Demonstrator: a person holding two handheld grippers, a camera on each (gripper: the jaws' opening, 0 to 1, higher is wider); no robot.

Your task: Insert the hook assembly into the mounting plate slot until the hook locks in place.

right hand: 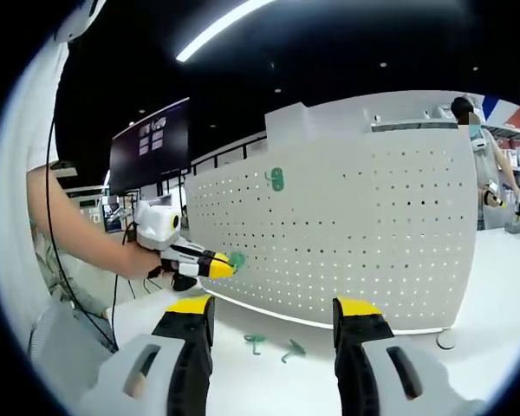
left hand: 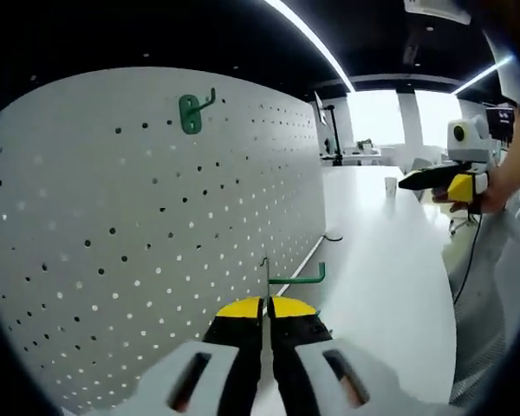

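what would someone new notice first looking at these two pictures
The big white pegboard standing on the white table dominates both views, with one green hook already mounted high on it. Next, the left hand-held gripper is shut on a second green hook close to the board. In the right gripper view, two more green hooks lie on the table between the open jaws of the right hand-held gripper.

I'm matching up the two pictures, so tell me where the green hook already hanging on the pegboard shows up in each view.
Left gripper view: the mounted green hook sits upper left of centre, high on the pegboard.
Right gripper view: it appears just above centre, on the board's upper left part.
Shared landmark: the white pegboard itself.
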